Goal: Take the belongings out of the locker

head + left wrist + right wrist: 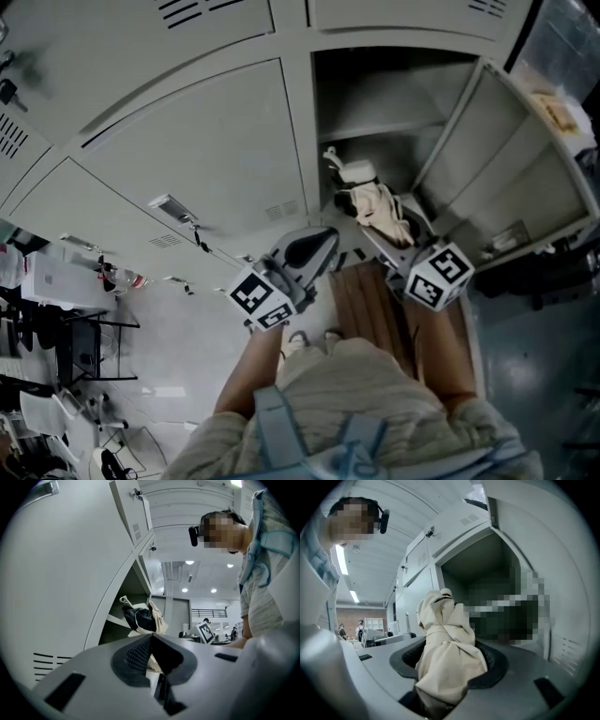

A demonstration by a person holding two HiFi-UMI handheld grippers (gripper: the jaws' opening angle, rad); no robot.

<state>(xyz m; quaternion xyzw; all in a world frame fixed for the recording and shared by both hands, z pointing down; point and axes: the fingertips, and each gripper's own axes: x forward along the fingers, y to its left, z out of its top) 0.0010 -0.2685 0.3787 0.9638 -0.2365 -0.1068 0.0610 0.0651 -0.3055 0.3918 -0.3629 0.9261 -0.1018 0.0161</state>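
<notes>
One beige cloth bundle (440, 620) is clamped lengthwise in the right hand-held gripper (452, 645) before the locker (483, 569); the left hand-held gripper (151, 637) is closed, empty.

Heathered beige short-sleeved top (361, 384), pale blue straps (274, 424). The left claw (151, 644) and right claw (450, 665) are grey (black ribbed pads), each bearing 1 black-and-white marker cube (439, 275).

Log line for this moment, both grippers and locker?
left gripper: jaws together, empty | right gripper: jaws clamped on knotted cream cloth bundle | grey metal locker: door open
</notes>
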